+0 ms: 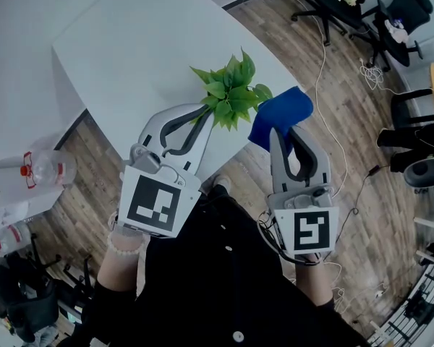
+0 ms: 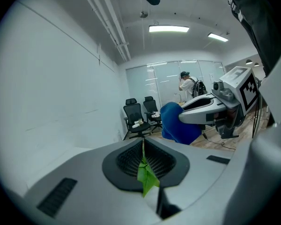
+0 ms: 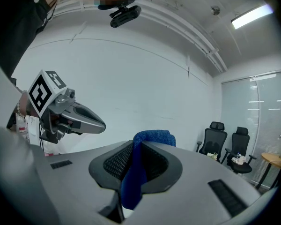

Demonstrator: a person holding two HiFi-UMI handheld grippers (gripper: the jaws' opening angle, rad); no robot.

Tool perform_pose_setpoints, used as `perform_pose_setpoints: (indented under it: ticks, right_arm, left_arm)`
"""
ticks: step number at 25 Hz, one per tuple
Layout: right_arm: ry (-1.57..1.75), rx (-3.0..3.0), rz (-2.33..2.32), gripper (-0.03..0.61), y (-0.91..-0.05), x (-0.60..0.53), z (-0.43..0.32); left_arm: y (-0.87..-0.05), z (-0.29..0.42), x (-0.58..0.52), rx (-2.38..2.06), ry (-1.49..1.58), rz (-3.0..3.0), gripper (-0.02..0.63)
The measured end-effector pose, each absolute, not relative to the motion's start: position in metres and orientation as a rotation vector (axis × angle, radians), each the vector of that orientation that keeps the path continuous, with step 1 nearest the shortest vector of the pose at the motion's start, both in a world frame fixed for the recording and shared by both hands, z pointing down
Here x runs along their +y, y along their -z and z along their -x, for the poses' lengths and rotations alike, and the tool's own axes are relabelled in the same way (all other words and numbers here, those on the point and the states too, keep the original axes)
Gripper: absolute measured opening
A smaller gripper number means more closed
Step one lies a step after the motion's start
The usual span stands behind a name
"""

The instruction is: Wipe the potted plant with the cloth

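A small green leafy plant (image 1: 231, 92) hangs over the near edge of the white table (image 1: 130, 49); I see no pot. My left gripper (image 1: 205, 110) is shut on the plant, and a green leaf (image 2: 146, 175) shows pinched between its pads. My right gripper (image 1: 278, 132) is shut on a blue cloth (image 1: 282, 114), held just right of the leaves and touching or nearly touching them. In the right gripper view the cloth (image 3: 136, 172) hangs down between the closed jaws. From the left gripper view the cloth (image 2: 175, 125) bulges at the tip of the right gripper (image 2: 210, 109).
Plastic bottles (image 1: 43, 168) stand at the left edge. Black office chairs (image 1: 347, 6) and loose cables (image 1: 325, 121) lie on the wooden floor to the right. A person (image 2: 186, 86) stands far off by the glass wall.
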State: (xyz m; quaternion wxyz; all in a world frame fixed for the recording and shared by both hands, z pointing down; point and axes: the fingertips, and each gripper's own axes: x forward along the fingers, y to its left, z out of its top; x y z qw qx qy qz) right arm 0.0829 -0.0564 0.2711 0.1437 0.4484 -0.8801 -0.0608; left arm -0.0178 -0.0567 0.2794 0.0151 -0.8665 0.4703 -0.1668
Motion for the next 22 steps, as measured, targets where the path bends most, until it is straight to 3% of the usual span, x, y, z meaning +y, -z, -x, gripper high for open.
perform_pose_setpoints:
  ticks: [22]
  right_arm:
    - [0.183,-2.526,-1.224,0.078,-0.2743,-0.0525,-0.0754]
  left_arm:
    - [-0.2799,0.0177,-0.0549,1.464,0.499,2.726,0.025]
